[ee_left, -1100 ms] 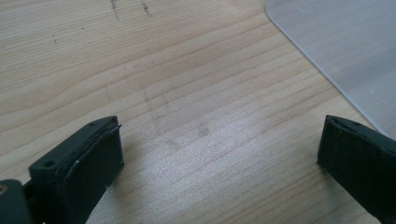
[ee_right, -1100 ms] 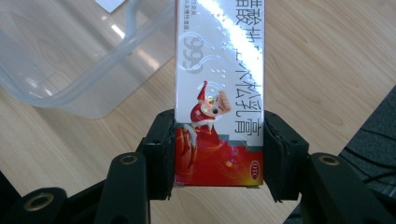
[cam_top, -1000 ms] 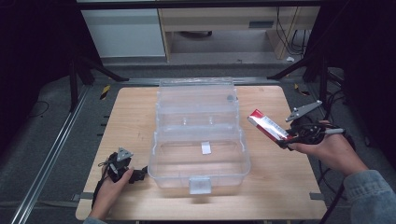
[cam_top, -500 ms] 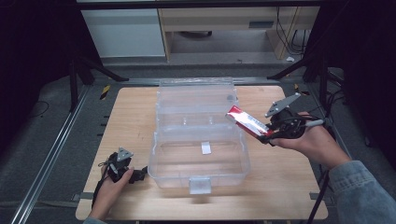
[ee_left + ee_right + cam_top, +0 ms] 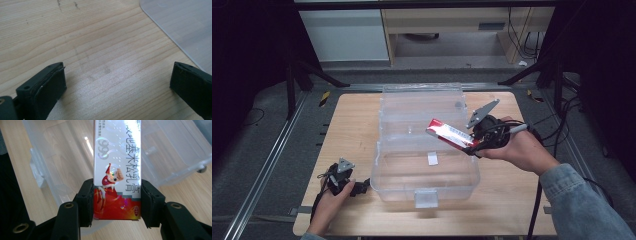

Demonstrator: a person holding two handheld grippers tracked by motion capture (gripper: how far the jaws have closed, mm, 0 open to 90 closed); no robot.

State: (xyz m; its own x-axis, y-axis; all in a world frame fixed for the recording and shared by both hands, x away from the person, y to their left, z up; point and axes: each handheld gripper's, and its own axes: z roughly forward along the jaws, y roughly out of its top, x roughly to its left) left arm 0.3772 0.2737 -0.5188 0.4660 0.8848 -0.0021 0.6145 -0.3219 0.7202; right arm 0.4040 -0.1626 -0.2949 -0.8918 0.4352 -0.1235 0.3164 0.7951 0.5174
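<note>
Red-and-white box (image 5: 117, 170) clamped in right hand-held gripper (image 5: 476, 145), angled over clear bin (image 5: 424, 170) for loading; left hand-held gripper (image 5: 117, 82) idles wide on table (image 5: 100, 45).

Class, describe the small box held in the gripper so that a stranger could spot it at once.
Start at the clear plastic case standing open mid-table. Over its right side the right gripper clamps a slim red-and-white carton. It alone is brightly coloured, with printed characters and a cartoon figure.

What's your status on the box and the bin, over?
Right gripper shut on red-and-white box, held over open clear bin. Left gripper open, nothing between fingers, low over table. Nothing in the way.
</note>
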